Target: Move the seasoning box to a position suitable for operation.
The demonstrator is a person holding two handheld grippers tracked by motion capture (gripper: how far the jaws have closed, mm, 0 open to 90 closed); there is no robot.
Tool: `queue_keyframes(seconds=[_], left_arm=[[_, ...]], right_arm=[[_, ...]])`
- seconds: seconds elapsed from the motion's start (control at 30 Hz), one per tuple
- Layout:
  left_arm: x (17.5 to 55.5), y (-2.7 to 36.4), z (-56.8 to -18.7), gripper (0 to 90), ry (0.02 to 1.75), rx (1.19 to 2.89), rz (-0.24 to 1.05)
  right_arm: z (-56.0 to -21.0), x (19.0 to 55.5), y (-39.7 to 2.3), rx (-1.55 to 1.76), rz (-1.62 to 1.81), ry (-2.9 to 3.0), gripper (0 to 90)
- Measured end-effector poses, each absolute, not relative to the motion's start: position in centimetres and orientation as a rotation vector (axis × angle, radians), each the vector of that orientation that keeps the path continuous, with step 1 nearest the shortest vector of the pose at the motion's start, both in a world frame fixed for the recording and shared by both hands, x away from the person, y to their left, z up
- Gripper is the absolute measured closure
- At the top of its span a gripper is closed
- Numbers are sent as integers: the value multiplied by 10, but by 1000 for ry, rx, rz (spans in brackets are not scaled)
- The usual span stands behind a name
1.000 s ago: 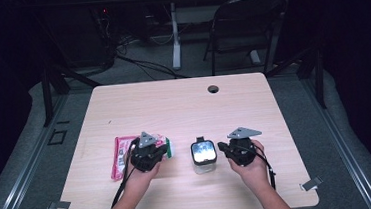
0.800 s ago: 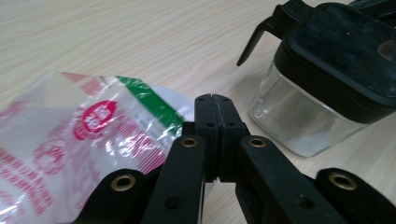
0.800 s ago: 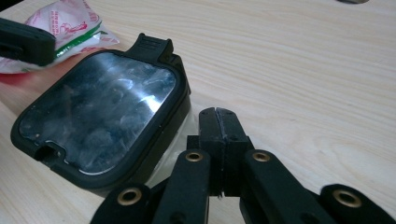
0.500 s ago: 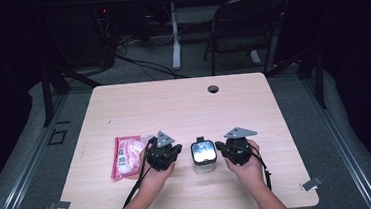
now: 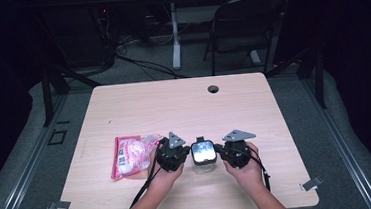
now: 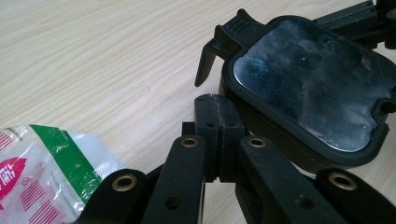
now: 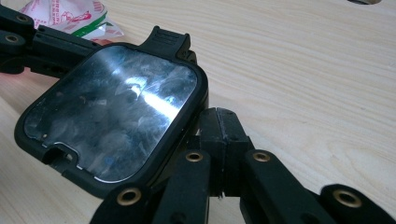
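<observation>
Two closed grippers flank a lidded jar

High view: both grippers sit low centre of frame, left gripper [image 5: 173, 154] and right gripper [image 5: 236, 150] on either side of a clear jar [image 5: 203, 155] w/ a black-rimmed shiny lid. Likely placed this way to brace the jar from both sides before working the lid. Pink snack packet [image 5: 129, 155] lies just left of the left gripper, on the table [image 5: 173, 105]. Jar body mostly hidden under the lid glare; contents can't be made out.

Left gripper view: jaws pressed together at centre, nothing between them, tips next to the lid [image 6: 306, 88] rim at upper right. Lid latch [image 6: 231, 35] juts up at top centre. Packet corner [image 6: 44, 172] cut off at lower left. Whether tips touch the rim: can't tell.

Right gripper view: jaws also fully together and empty, tips tucked under the lid [image 7: 112, 116] edge, centre frame. Latch [image 7: 170, 39] at top; packet [image 7: 74, 14] cropped at upper left. Jar glass is hidden below the lid.
</observation>
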State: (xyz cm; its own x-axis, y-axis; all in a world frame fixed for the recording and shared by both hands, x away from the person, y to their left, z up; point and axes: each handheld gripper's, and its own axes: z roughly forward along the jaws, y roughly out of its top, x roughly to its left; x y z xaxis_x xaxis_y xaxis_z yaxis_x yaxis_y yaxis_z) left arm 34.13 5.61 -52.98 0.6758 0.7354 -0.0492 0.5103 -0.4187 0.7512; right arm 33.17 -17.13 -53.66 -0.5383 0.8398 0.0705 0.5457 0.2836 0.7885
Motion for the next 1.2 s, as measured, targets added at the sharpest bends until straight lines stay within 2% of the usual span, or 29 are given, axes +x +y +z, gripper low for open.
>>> queue_keyframes(seconds=[1.2], left_arm=[[334,64,-528,900,860,2158,344]], right_arm=[[-535,300,-158,1295,1005,2228,900]])
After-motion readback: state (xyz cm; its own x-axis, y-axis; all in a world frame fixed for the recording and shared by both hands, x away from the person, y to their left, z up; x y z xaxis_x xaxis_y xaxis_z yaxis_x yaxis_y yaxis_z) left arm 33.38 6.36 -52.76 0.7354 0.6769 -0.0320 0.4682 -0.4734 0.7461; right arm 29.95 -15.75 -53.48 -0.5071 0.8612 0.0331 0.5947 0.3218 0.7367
